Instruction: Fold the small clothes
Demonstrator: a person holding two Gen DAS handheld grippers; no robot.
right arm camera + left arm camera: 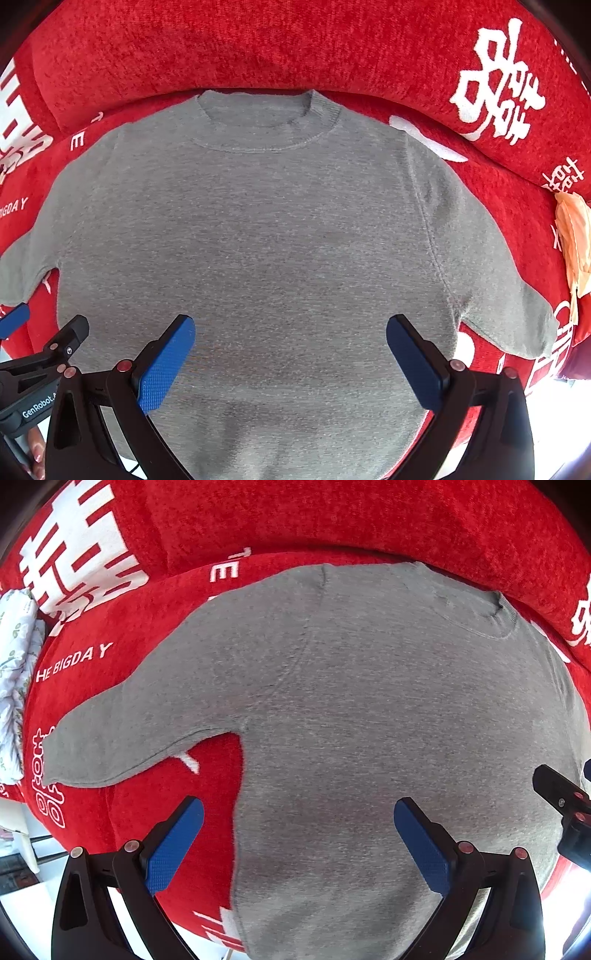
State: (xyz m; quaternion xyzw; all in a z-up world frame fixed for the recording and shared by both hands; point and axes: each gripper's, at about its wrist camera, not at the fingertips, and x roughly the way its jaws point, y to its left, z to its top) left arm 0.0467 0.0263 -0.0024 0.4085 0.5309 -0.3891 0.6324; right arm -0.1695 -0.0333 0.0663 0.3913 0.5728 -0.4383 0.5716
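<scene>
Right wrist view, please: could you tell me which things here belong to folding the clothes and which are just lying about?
Belongs to the job:
- grey T-shirt, spread flat
- left gripper, open
- right gripper, open

Just lying about:
- red cover with white lettering, under the shirt
- peach cloth at the right edge
- floral fabric at the left edge

Both wrist views look steeply down past open fingers, close above shared grey shirt (369, 720); right view centred.
</scene>
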